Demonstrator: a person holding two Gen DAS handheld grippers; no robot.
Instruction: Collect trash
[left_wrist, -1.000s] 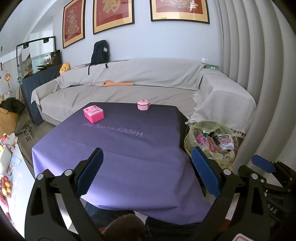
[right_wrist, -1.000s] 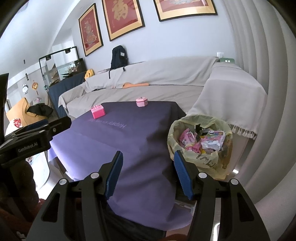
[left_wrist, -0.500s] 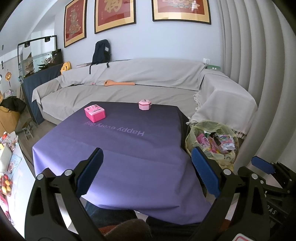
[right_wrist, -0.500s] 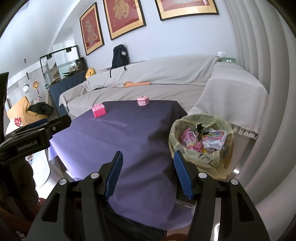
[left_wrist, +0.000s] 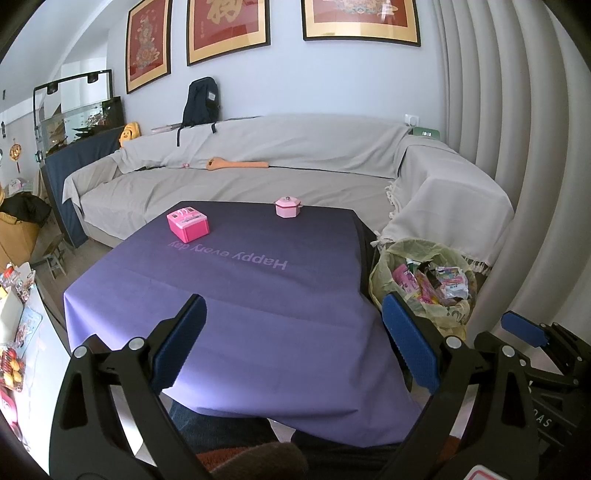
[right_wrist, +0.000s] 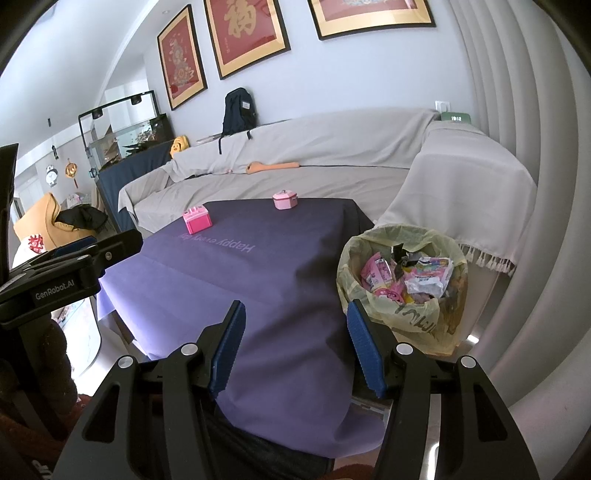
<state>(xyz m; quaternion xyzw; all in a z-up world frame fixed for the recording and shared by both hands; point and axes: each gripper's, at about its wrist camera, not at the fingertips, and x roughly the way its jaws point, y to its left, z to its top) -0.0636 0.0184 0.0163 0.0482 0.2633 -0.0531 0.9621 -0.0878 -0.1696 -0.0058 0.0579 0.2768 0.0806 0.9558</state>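
The trash bag, a yellowish liner over a bin, stands on the floor ahead and to the right of the right tool, just beside the counter's right edge. It is filled with crumpled wrappers (mostly pink and white packets). From the left tool the same bag sits ahead and farther to the right, past its right finger.

Both tools hang above the near edge of the counter, which is draped in a purple cloth printed "Happy every day". The left tool's blue pads stand wide apart with nothing between them; the right tool's pads are parted more narrowly, also gripping nothing.

Far ahead on the cloth sit a pink box, to the left, and a small pink lidded pot, near the far edge. Beyond them runs a sofa under grey covers.
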